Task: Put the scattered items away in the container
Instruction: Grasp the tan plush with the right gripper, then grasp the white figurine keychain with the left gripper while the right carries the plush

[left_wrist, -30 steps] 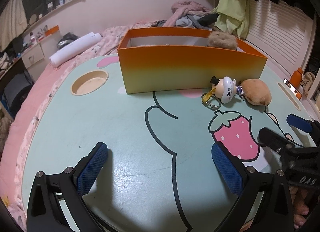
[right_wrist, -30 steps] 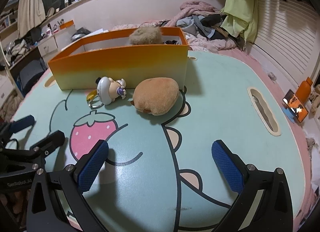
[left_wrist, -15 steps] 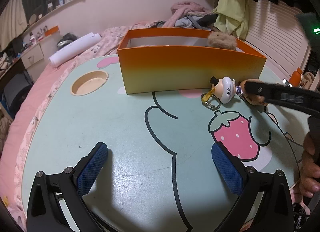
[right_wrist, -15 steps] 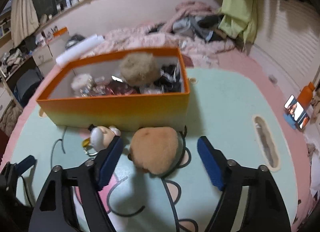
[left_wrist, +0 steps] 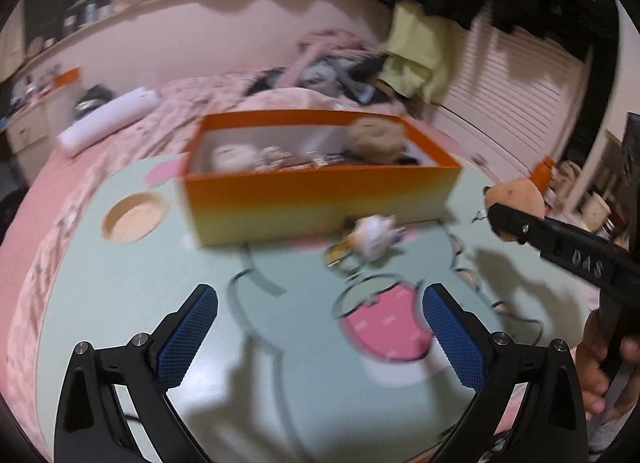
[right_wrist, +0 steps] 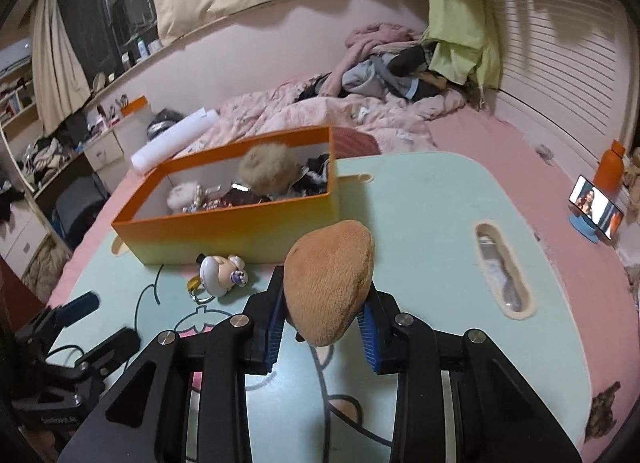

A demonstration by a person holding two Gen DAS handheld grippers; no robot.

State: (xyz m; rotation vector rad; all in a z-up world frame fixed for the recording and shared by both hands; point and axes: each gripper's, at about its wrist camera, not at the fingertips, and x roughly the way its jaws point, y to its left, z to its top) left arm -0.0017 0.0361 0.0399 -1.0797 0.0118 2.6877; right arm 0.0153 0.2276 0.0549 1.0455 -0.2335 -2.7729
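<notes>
The right gripper [right_wrist: 322, 313], its jaws closing on the brown plush toy [right_wrist: 330, 281], holds it just in front of the orange box [right_wrist: 240, 227] (left gripper [left_wrist: 320, 337] open, empty).

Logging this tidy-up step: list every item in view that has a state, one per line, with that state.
Brown plush toy: lifted off the table, squeezed between the right tongs, which are closing.
Left tongs: open, nothing between them.
Orange box: open-topped, partly filled with small items.
White figure keychain: lying on the table in front of the box, not yet stowed.
Phone: propped on a stand, screen lit.
</notes>
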